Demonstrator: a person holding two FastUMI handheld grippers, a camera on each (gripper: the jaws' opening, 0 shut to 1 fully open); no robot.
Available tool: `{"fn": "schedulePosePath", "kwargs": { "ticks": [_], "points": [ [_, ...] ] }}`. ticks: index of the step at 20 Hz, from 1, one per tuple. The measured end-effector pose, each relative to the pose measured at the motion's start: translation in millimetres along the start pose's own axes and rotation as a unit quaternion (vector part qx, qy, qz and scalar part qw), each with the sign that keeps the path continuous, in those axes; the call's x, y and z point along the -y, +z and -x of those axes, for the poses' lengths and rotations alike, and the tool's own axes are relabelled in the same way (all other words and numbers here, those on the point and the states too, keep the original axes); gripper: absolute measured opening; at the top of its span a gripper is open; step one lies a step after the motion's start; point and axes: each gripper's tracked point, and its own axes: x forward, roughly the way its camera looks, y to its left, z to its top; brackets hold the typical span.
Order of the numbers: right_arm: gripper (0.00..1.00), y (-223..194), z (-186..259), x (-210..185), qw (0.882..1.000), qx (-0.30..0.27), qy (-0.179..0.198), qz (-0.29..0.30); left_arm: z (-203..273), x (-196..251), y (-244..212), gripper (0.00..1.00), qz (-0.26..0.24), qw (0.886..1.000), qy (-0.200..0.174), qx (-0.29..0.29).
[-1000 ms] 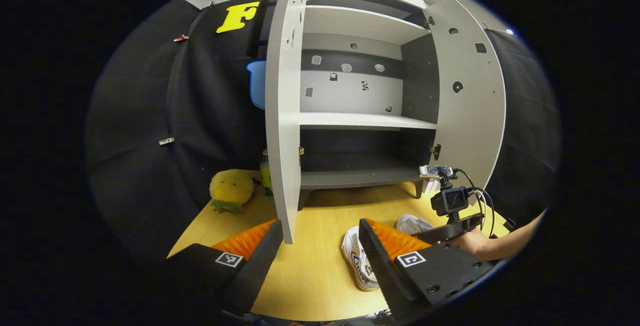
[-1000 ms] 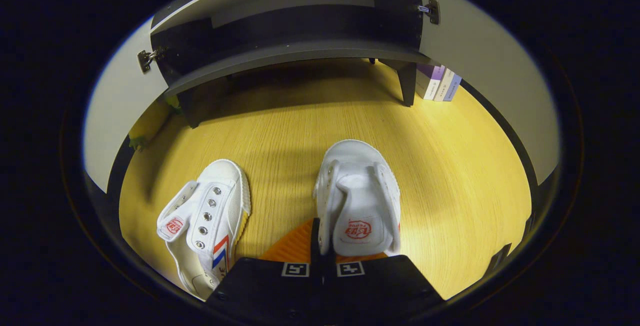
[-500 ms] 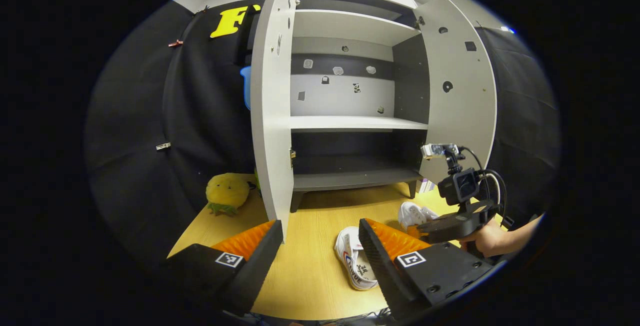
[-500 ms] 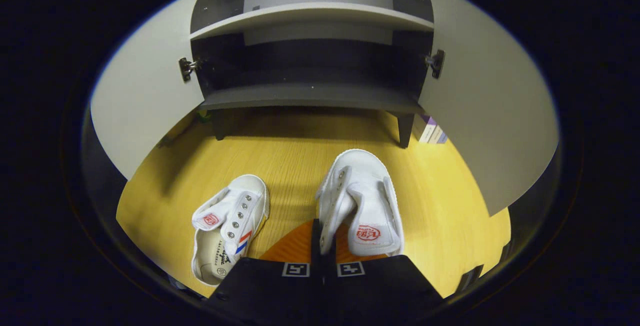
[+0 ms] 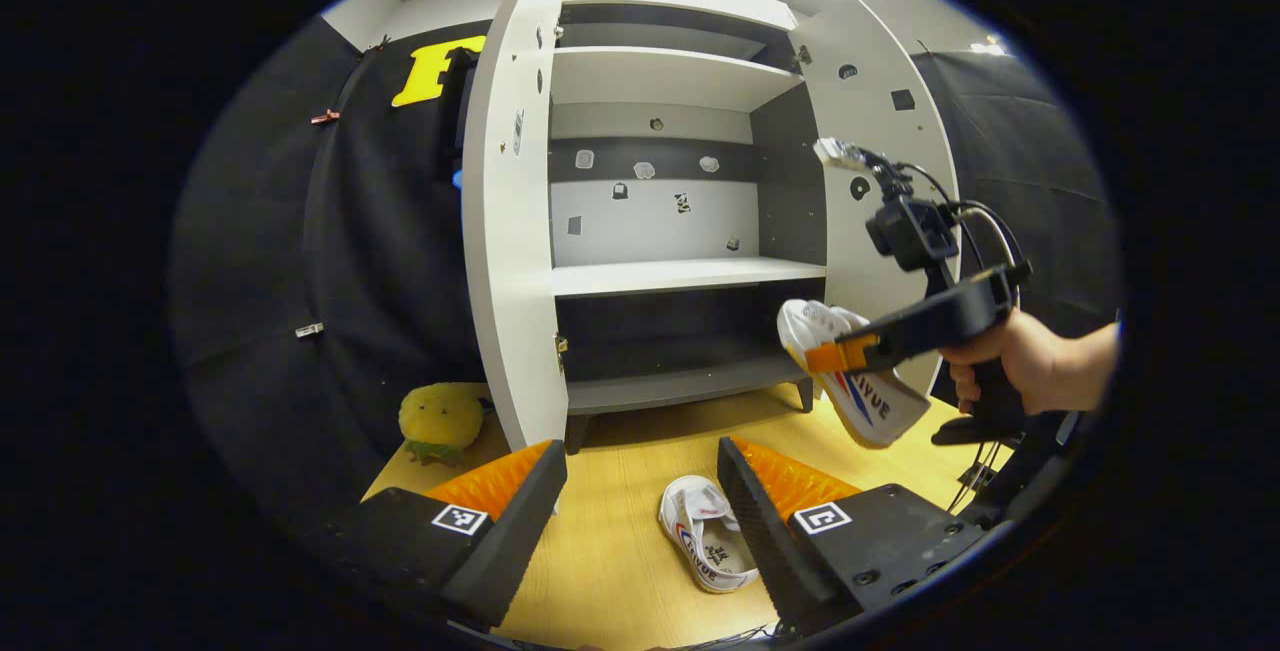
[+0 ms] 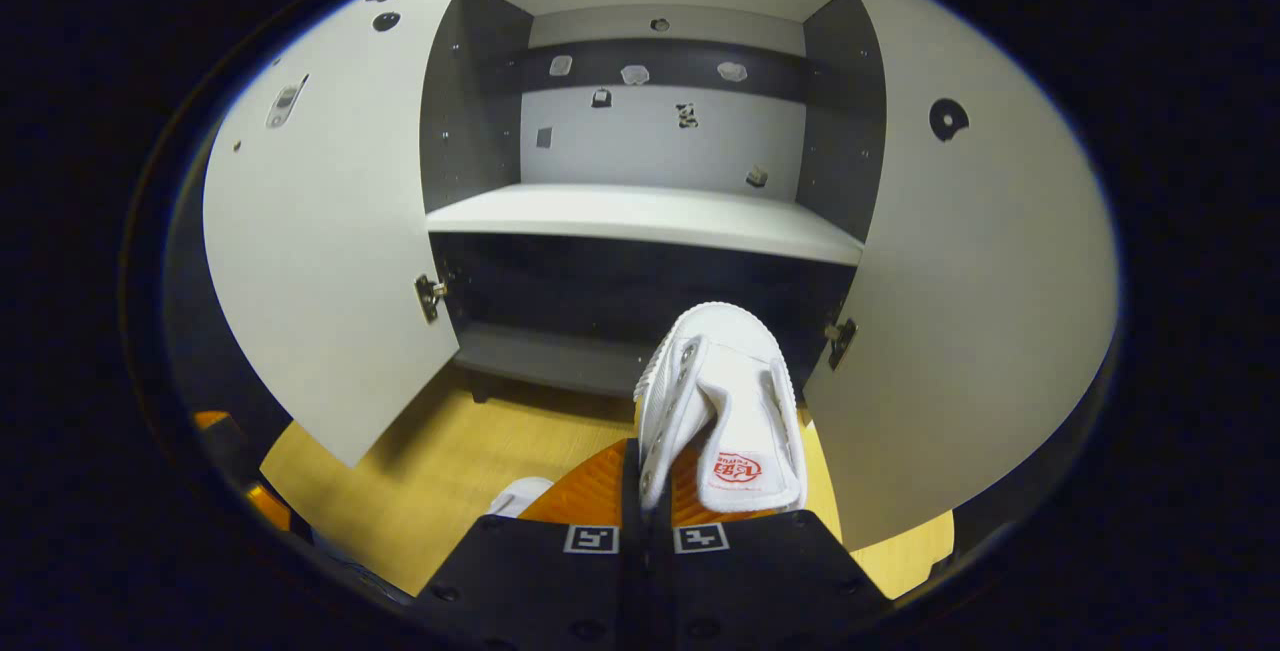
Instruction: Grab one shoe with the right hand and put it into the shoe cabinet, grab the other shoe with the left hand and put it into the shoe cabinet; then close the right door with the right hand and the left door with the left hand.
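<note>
The right gripper (image 6: 645, 476) is clamped on the side wall of a white canvas shoe (image 6: 722, 411), its two fingers pressed together with the fabric pinched between them. In the left gripper view that same shoe (image 5: 850, 381) hangs in the air, toe raised and sole turned outward, carried by a person's hand (image 5: 1010, 366). It is held up in front of the open shoe cabinet (image 6: 640, 216), level with the dark lowest shelf (image 6: 540, 356), most likely so it can be slid straight in.

Both cabinet doors stand wide open: the right door (image 6: 970, 301) and the left door (image 6: 320, 261) frame the shelves, leaving room to reach in.

The left gripper (image 5: 640, 491) is spread wide, holding nothing, low over the wooden floor (image 5: 620, 571). The second shoe (image 5: 705, 546) lies on that floor between its fingers and just beyond them, in front of the cabinet, waiting its turn. A yellow plush toy (image 5: 440, 419) sits at the floor's left edge, beside the left door.
</note>
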Motion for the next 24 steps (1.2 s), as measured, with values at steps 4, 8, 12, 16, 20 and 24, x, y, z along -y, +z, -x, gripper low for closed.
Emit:
{"fn": "schedulePosePath", "kwargs": {
  "ticks": [4, 8, 12, 16, 20, 24],
  "points": [
    [0.05, 63.4, 2.2, 0.3, 0.999, 0.037, 0.004, 0.012, -5.3, 4.1, 9.2, 0.95, -0.011, 1.000, -0.003, 0.014],
    [0.05, 126.0, -20.5, 6.0, 0.997, 0.071, 0.001, 0.039, -12.5, 10.8, 27.1, 0.95, -0.013, 0.999, -0.017, 0.029],
    [0.05, 177.3, -48.7, 11.1, 0.994, 0.094, 0.010, 0.049, -21.7, 10.8, 46.2, 0.95, -0.023, 0.999, -0.011, 0.046],
    [0.05, 216.0, -89.4, 18.8, 0.994, 0.090, 0.011, 0.061, -30.0, 7.3, 52.8, 0.95, 0.000, 0.999, 0.013, 0.040],
    [0.05, 242.1, -139.7, 26.4, 0.994, 0.075, 0.011, 0.079, -41.1, 0.0, 52.2, 0.95, 0.027, 0.999, 0.037, 0.023],
    [0.05, 254.0, -196.1, 36.7, 0.994, 0.057, 0.011, 0.094, -49.3, -14.3, 51.7, 0.95, 0.046, 0.996, 0.073, 0.012]
  ]
}}
